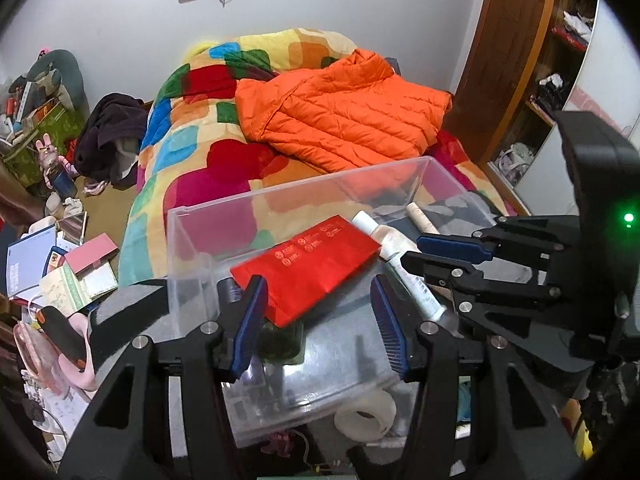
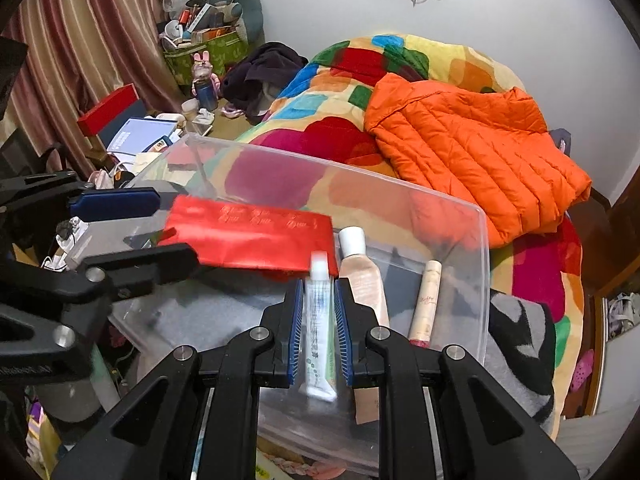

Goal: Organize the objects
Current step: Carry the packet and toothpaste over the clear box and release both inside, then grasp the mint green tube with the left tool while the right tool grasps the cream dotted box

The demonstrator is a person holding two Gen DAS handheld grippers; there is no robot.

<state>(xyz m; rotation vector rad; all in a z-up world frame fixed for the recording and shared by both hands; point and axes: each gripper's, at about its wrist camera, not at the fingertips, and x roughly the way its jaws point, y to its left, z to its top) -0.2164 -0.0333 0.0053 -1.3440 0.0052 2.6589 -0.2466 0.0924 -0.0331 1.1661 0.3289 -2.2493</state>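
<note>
Toothpaste-like white plastic tube with green print [image 2: 319, 328] is what we pinch between the blue pads of our right gripper [image 2: 318, 292]; its long axis runs along the fingers, white cap [image 2: 320, 262] pointing forward and away from us, flat crimped end toward the camera. We hold it over the clear plastic storage bin [image 2: 482, 280], above the bin's near edge. Our left gripper [image 1: 318, 296] stands spread, nothing pressed between its pads; the flat red foil pouch [image 1: 316, 264] lies just ahead of them at a slant inside the bin. Beside the pouch we see a pale pink bottle with a white cap [image 2: 360, 276] and a slim beige tube [image 2: 426, 304], both lying lengthwise toward the bin's far wall. Beyond the bin an orange quilted jacket [image 1: 344, 112] rests on the multicoloured blanket [image 1: 192, 136].
</note>
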